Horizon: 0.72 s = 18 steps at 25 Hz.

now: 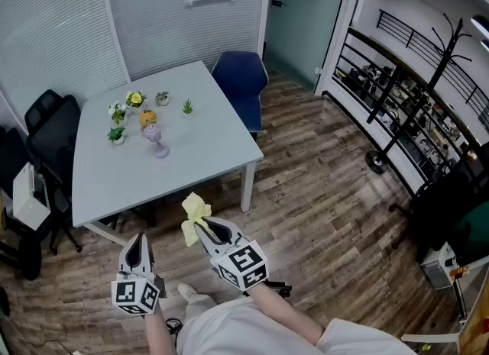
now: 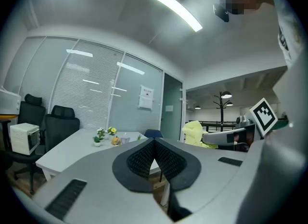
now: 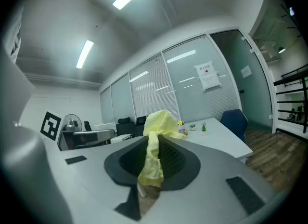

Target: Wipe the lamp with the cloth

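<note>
Yellow cloth [image 1: 194, 210] in right tongs [image 1: 202, 227]; small plants [image 1: 187, 107] flank lamp [image 1: 157, 144].

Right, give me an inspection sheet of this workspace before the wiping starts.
Surface: white table, mostly bare, things grouped toward its far left part.
Job's things: lamp upright on the table, untouched; yellow cloth off the table, in the right gripper.
Clutter: small potted plants around the lamp.
Grippers: right gripper shut on the cloth, which hangs between its jaws; left gripper shut and empty. Both are short of the table.
Cables: nothing seen on the table.
Surroundings: blue chair at the far corner, black office chairs on the left, coat stand on the right, wood floor.
</note>
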Each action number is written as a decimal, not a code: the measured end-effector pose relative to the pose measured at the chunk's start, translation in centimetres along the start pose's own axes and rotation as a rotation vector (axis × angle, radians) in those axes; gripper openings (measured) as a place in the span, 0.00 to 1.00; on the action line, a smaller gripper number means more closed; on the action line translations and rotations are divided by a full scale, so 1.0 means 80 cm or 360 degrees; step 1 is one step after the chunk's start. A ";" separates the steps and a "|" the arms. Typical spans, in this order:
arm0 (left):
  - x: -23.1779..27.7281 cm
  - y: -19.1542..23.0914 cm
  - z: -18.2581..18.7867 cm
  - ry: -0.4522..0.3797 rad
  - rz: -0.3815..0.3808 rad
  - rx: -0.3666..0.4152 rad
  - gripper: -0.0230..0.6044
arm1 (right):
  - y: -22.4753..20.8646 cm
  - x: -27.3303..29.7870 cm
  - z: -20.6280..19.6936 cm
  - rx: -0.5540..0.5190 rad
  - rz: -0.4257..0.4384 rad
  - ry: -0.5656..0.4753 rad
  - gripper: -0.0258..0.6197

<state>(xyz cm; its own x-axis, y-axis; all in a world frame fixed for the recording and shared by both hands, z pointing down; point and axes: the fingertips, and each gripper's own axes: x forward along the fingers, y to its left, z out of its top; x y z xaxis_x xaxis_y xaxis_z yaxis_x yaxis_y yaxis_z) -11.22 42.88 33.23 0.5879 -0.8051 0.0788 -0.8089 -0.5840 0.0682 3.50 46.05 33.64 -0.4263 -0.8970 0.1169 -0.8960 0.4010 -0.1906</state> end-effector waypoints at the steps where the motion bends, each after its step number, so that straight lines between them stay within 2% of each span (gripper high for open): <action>1: 0.002 -0.004 -0.001 0.0005 -0.0015 -0.0002 0.04 | -0.001 -0.003 0.001 -0.0011 -0.0013 -0.0001 0.14; 11: 0.003 -0.023 -0.008 0.0006 -0.0033 0.0002 0.04 | -0.010 -0.025 -0.002 -0.0064 -0.0040 0.0003 0.14; 15: 0.010 -0.034 -0.018 0.0035 -0.0085 -0.0062 0.07 | -0.019 -0.032 0.000 -0.0029 -0.0053 -0.0013 0.14; 17: 0.013 -0.038 -0.021 0.0040 -0.0077 -0.0063 0.39 | -0.023 -0.034 0.000 -0.0016 -0.0055 -0.0012 0.14; 18: 0.013 -0.040 -0.023 0.0040 -0.0065 -0.0047 0.44 | -0.025 -0.036 -0.001 -0.0017 -0.0053 -0.0008 0.14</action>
<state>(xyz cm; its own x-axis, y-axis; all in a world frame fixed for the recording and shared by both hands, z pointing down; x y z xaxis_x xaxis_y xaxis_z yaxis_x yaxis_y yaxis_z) -7.98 44.09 34.89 0.6207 -0.7776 0.1002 -0.7839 -0.6126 0.1010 6.48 47.83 33.74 -0.3958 -0.9107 0.1183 -0.9109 0.3730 -0.1764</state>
